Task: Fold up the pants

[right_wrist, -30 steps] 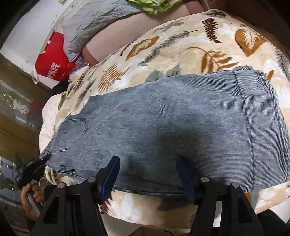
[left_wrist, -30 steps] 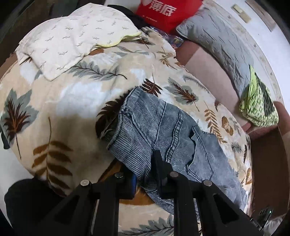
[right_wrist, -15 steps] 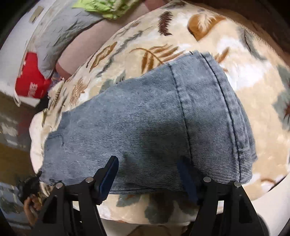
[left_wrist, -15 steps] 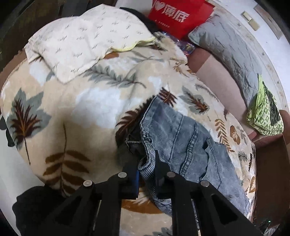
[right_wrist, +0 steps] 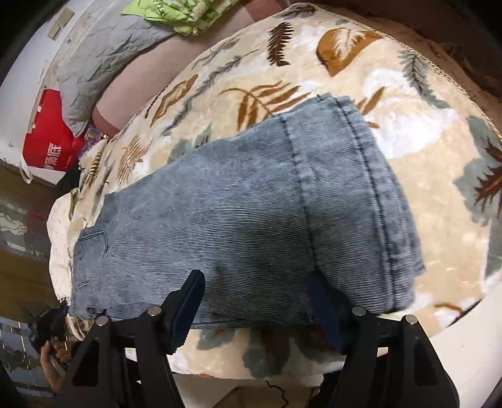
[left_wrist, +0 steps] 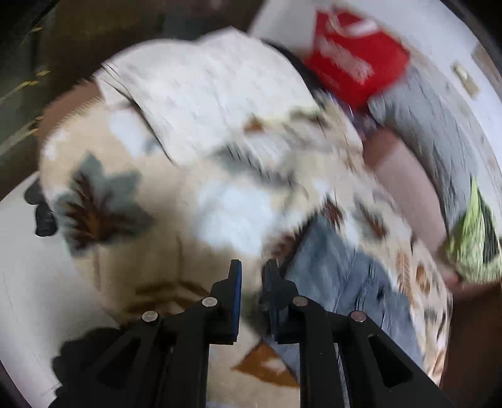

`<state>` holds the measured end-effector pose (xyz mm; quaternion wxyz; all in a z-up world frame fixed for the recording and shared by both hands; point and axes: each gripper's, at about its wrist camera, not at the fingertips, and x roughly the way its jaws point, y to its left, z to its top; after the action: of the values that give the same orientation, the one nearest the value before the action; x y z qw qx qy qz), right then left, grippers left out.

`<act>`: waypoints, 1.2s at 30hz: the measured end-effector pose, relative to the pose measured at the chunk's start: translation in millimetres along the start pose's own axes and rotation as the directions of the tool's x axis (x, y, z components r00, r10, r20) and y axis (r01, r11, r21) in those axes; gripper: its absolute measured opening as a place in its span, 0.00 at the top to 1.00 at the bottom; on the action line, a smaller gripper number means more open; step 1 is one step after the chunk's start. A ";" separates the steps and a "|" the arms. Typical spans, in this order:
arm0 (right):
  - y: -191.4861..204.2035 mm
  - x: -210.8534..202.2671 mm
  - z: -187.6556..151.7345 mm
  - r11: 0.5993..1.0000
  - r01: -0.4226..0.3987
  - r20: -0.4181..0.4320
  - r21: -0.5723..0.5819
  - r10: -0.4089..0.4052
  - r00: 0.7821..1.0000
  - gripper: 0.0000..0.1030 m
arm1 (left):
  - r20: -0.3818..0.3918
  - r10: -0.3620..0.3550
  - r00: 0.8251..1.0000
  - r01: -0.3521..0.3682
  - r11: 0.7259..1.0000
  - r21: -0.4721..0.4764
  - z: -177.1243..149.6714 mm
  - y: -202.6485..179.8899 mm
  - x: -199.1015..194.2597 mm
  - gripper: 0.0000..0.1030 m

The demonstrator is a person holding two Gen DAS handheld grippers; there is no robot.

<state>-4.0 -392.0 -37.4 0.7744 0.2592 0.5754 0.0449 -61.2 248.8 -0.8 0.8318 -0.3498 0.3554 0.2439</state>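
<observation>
Grey-blue corduroy pants lie flat on a leaf-print blanket, waistband to the left and leg hems to the right. My right gripper is open over the pants' near edge, with nothing between its fingers. In the blurred left wrist view the pants lie to the right of my left gripper. Its jaws stand a narrow gap apart with nothing between them, just left of the waistband corner.
A cream pillow lies on the blanket's far left. A red bag, a grey pillow and a green cloth sit along the wall side. The blanket's near edge drops to white floor.
My left gripper has let go of the waistband corner and drawn back to the left, moving fast. My right gripper has stayed open while shifting slightly over the pants.
</observation>
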 end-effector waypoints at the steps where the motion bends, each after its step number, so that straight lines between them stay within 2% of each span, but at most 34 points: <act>1: -1.3 1.5 0.6 1.000 -0.004 -0.012 -0.002 0.004 1.000 0.30 | 0.025 -0.012 1.000 0.012 1.000 0.006 3.6 -4.5 -7.2 0.85; 3: 6.4 -6.1 2.8 0.999 0.030 -0.033 -0.015 -0.031 0.999 0.31 | 0.025 -0.055 0.998 0.052 0.994 0.095 4.6 -28.2 -14.0 0.84; 4: 12.3 -11.9 4.7 0.999 0.038 -0.027 -0.017 -0.038 0.999 0.31 | 0.011 -0.098 0.995 0.095 0.983 0.160 -0.5 -48.5 -15.5 0.79; 5: 23.9 -18.6 6.9 0.999 0.028 -0.005 -0.032 -0.028 1.000 0.31 | -0.006 -0.124 0.992 0.123 0.971 0.207 -6.2 -62.1 -14.4 0.69; 7: 54.1 -27.2 8.2 0.995 -0.022 0.017 -0.093 0.024 1.000 0.31 | -0.076 -0.181 0.981 0.196 0.925 0.324 -25.6 -97.9 -6.6 0.55; 9: 83.8 -23.4 5.6 0.983 -0.071 0.003 -0.171 0.073 0.997 0.30 | -0.151 -0.210 0.966 0.255 0.873 0.416 -49.4 -128.6 4.9 0.55; 11: 94.6 -8.2 4.3 0.977 -0.053 -0.006 -0.206 0.053 0.999 0.30 | -0.224 -0.210 0.952 0.296 0.815 0.498 -77.1 -153.5 21.2 0.55; 13: 77.1 21.3 6.1 0.986 0.038 -0.065 -0.162 -0.049 0.997 0.30 | -0.279 -0.152 0.948 0.288 0.783 0.552 -94.3 -162.2 40.6 0.55; 14: 63.0 36.5 5.9 0.985 0.103 -0.120 -0.136 -0.120 0.986 0.32 | -0.289 -0.094 0.953 0.252 0.778 0.576 -98.9 -158.8 53.1 0.55; 15: 52.8 37.6 4.4 0.987 0.085 -0.118 -0.139 -0.102 0.988 0.39 | -0.280 -0.061 0.958 0.220 0.784 0.581 -96.8 -149.7 60.6 0.58; 16: 49.1 29.6 4.6 0.987 0.071 -0.113 -0.144 -0.088 0.990 0.39 | -0.257 -0.050 0.965 0.194 0.793 0.577 -91.6 -140.5 63.9 0.62; 17: 45.2 21.8 6.4 0.985 0.105 -0.115 -0.139 -0.121 0.986 0.40 | -0.240 -0.057 0.969 0.186 0.807 0.561 -82.9 -131.8 64.4 0.72; 18: 40.2 11.7 11.1 0.970 0.200 -0.089 -0.141 -0.214 0.973 0.38 | -0.253 -0.063 0.965 0.193 0.823 0.534 -75.3 -126.2 66.8 0.77; 19: 36.7 7.5 14.8 0.957 0.253 -0.078 -0.141 -0.266 0.961 0.38 | -0.272 -0.073 0.959 0.208 0.835 0.509 -69.8 -122.3 70.2 0.80; 21: 31.1 2.2 23.3 0.965 0.238 -0.101 -0.107 -0.248 0.963 0.38 | -0.281 -0.073 0.957 0.214 0.830 0.515 -71.2 -121.8 74.0 0.80; 23: 41.3 -7.5 23.9 0.967 0.228 -0.056 -0.109 -0.235 0.970 0.37 | -0.254 -0.061 0.965 0.199 0.802 0.563 -81.7 -127.9 70.1 0.81; 25: 53.7 -15.2 18.4 0.993 0.077 -0.056 -0.088 -0.083 0.995 0.37 | -0.239 -0.060 0.969 0.194 0.785 0.589 -85.4 -128.5 69.4 0.81; 27: 46.4 -22.5 10.9 0.998 -0.059 -0.027 0.035 0.059 0.998 0.37 | -0.262 -0.081 0.962 0.219 0.801 0.557 -79.7 -127.5 75.4 0.81; 28: 35.5 -25.9 7.3 0.990 -0.090 -0.001 0.105 0.091 0.996 0.37 | -0.283 -0.102 0.954 0.243 0.813 0.529 -76.3 -123.6 77.0 0.81; 29: 22.5 -28.9 5.6 0.983 -0.086 0.020 0.161 0.084 0.996 0.37 | -0.295 -0.113 0.949 0.257 0.819 0.514 -71.9 -121.6 78.6 0.81; 31: -1.1 -33.9 1.2 0.967 -0.026 0.050 0.253 0.013 0.999 0.37 | -0.309 -0.132 0.942 0.278 0.825 0.492 -69.1 -119.0 80.9 0.81; 33: -29.5 -44.5 -0.4 0.936 -0.006 0.074 0.352 -0.022 0.997 0.37 | -0.309 -0.138 0.941 0.282 0.823 0.492 -69.7 -118.5 81.0 0.81; 36: -55.3 -51.2 0.2 0.916 0.034 0.078 0.401 -0.071 0.994 0.37 | -0.301 -0.137 0.944 0.278 0.822 0.497 -71.4 -119.3 80.0 0.81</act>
<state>-33.5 -458.5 -18.0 0.7315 0.3978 0.5436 -0.1058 37.1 131.5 -48.9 0.8654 -0.1701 0.4713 -0.0034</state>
